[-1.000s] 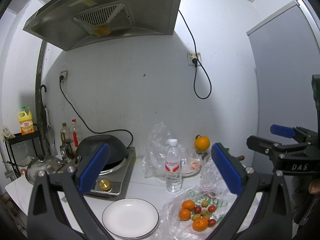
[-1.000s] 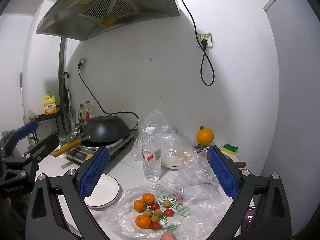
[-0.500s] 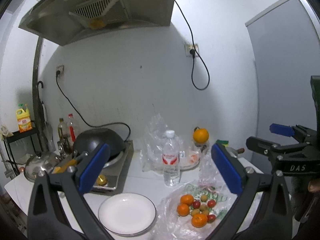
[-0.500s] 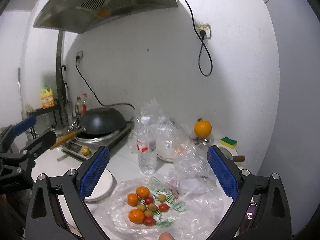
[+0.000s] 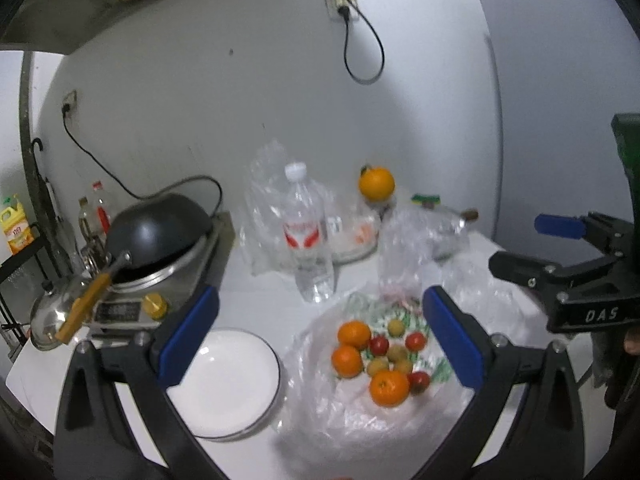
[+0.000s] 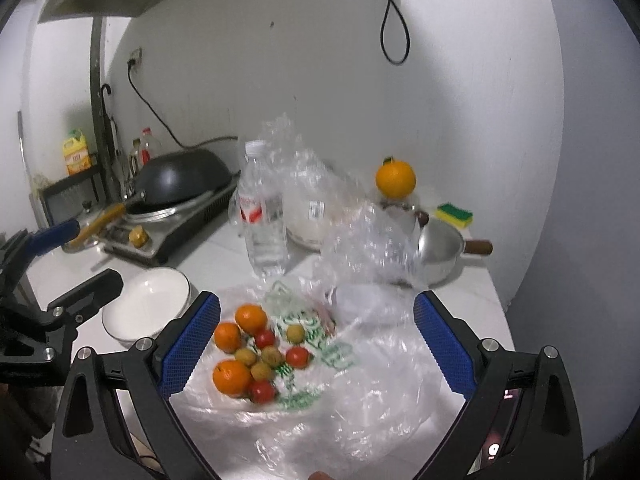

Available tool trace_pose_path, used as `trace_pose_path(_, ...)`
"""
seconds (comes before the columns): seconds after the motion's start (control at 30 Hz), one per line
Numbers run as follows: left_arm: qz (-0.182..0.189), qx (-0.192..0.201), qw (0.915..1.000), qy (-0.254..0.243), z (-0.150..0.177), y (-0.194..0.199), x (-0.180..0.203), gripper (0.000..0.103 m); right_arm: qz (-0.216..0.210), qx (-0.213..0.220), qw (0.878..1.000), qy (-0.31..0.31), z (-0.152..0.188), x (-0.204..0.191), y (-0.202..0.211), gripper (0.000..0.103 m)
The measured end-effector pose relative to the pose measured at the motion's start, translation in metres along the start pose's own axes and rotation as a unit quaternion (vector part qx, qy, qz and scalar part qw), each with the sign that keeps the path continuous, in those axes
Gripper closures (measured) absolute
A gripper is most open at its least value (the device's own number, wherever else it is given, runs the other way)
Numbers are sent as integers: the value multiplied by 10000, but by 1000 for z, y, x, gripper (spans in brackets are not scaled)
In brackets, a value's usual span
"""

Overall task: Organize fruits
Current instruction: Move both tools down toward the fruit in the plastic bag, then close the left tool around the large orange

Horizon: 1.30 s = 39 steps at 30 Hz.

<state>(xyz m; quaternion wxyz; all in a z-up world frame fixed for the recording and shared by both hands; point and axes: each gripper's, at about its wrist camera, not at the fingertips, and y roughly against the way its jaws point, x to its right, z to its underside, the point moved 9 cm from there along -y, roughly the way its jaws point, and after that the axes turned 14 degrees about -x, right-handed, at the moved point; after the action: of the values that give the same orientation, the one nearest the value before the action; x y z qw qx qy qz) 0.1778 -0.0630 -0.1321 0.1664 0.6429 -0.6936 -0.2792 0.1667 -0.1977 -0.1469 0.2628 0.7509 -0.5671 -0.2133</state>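
Note:
A heap of fruit lies on an opened clear plastic bag point(image 5: 360, 412) point(image 6: 360, 400): three oranges point(image 5: 389, 388) point(image 6: 231, 377), red cherry tomatoes point(image 5: 415, 341) point(image 6: 297, 357) and small yellowish fruits point(image 5: 395, 327) point(image 6: 295, 333). Left of the bag sits an empty white plate point(image 5: 228, 380) point(image 6: 146, 304). My left gripper point(image 5: 320, 340) hangs open above the plate and fruit, holding nothing; it also shows at the left edge of the right wrist view point(image 6: 52, 264). My right gripper point(image 6: 316, 344) stands open over the bag, empty, and appears on the right in the left wrist view point(image 5: 536, 244).
A water bottle point(image 5: 306, 236) point(image 6: 262, 216) stands behind the fruit. Farther back are crumpled bags, a covered dish, a large orange point(image 5: 376, 183) point(image 6: 395, 179), a steel pot point(image 6: 440, 254) and a sponge point(image 6: 454, 214). A wok on a cooker point(image 5: 160, 240) point(image 6: 180, 184) fills the left.
Both grippers have dropped and moved closer to the counter, so the fruit and plate appear larger and higher in view. Both stay open.

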Motion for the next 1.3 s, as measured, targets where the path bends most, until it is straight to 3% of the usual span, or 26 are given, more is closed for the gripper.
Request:
trace_pose_path(0.27,112,-566,9980,-262,29,-39,21,1,-158,-492,9987,-38,23,9,-35,23)
trace_pose_path(0.33,156,-693,9970,-309,36,-47,25,2,-198,-580,9981,2,28,7,-42,32)
trace_pose_path(0.37,189,-762,9964,-333,39,-50,27,4,-172,-658,9977,70,32,6,-47,43)
trace_pose_path(0.4,225,-844,9955,-365,42,-54,30,14,-162,-700,9974,106,34,5,-50,52)
trace_pose_path(0.6,411,-1314,9886,-614,62,-76,47,40,-343,-871,9955,117,47,2,-65,54)
trace_pose_path(1.3,686,-1977,9740,-871,89,-117,73,40,-772,-1176,9900,122,68,0,-92,54)
